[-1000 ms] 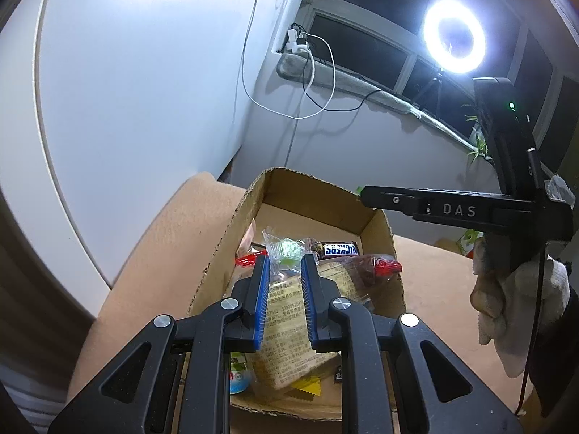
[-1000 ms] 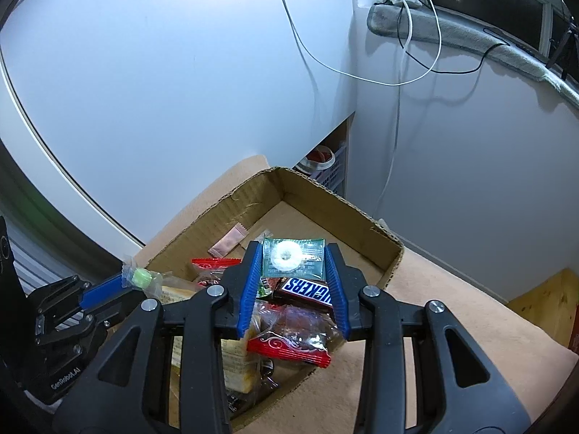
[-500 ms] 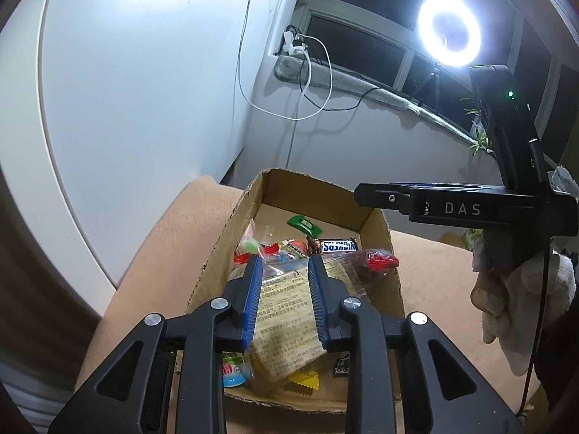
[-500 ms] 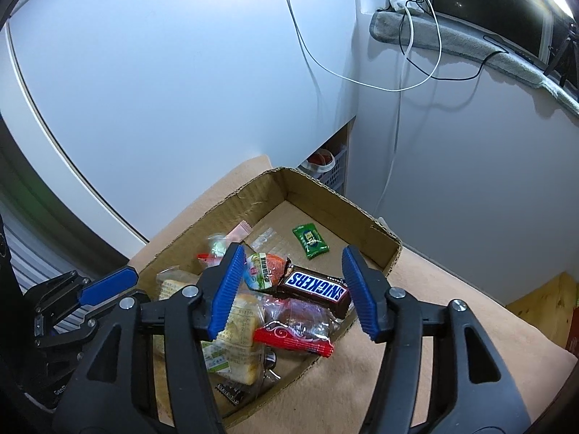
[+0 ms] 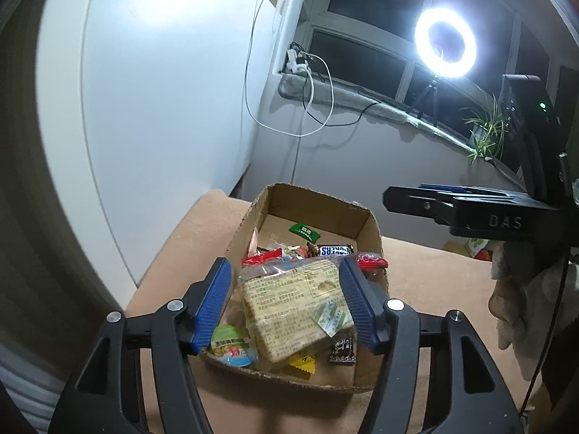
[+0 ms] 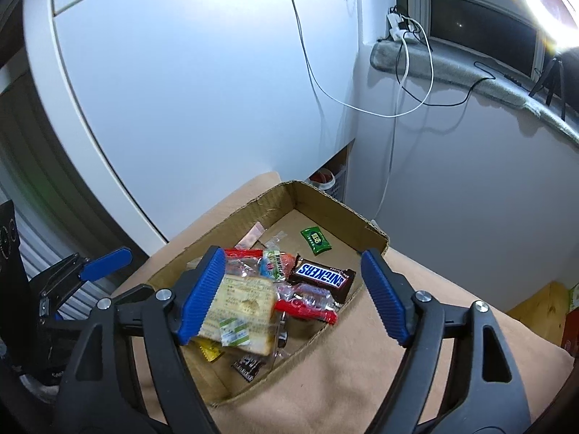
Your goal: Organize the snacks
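Both tongs [image 5: 284,302] [image 6: 294,296], opening, hover above boxed snacks [image 5: 295,311].

We note our right gripper [image 6: 291,294] opening, nothing pinched, above the cardboard box [image 6: 327,199]; Snickers bar [image 6: 322,275] lies between its fingers, green packet [image 6: 316,240] beyond.

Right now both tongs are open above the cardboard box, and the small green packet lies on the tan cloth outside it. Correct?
Not quite. The small green packet lies inside the cardboard box, on its bare floor near the far wall, not on the tan cloth; the right wrist view shows this. The rest holds: the left tongs and right tongs are opening, nothing between the jaws.
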Action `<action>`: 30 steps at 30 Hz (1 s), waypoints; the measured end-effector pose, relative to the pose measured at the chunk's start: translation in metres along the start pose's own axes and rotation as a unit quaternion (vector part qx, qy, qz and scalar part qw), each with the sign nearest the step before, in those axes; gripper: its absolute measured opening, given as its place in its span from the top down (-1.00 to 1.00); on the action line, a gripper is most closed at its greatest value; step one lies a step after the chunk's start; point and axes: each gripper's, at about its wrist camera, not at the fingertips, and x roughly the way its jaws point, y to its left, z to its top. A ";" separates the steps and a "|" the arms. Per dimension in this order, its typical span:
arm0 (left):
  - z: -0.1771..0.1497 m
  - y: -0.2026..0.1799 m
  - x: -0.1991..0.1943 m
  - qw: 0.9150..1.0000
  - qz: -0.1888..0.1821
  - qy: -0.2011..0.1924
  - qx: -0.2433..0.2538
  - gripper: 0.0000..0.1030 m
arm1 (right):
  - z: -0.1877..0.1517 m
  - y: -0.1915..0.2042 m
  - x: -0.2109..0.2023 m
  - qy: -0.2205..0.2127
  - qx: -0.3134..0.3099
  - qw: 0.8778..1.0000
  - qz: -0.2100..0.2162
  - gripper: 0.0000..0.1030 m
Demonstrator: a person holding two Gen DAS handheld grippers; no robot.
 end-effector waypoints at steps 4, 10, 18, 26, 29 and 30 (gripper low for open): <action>-0.001 -0.001 -0.009 1.000 0.002 -0.003 0.001 -0.29 | -0.005 0.003 -0.014 -0.010 0.001 1.000 -0.003 -0.71; -0.005 -0.002 -0.018 1.000 0.017 -0.007 0.008 -0.33 | -0.016 0.007 -0.037 -0.032 0.009 0.999 -0.020 -0.86; -0.019 -0.006 -0.042 0.999 0.030 -0.025 0.004 -0.49 | -0.050 0.019 -0.075 -0.069 0.007 0.996 -0.062 -0.98; -0.037 -0.017 -0.063 0.998 0.052 -0.032 0.007 -0.60 | -0.089 0.019 -0.108 -0.093 0.020 0.991 -0.094 -0.98; -0.040 -0.020 -0.068 0.998 0.051 -0.033 0.003 -0.60 | -0.099 0.018 -0.118 -0.098 0.026 0.990 -0.099 -0.98; -0.041 -0.021 -0.071 0.998 0.050 -0.035 0.001 -0.60 | -0.102 0.018 -0.121 -0.100 0.028 0.989 -0.100 -0.98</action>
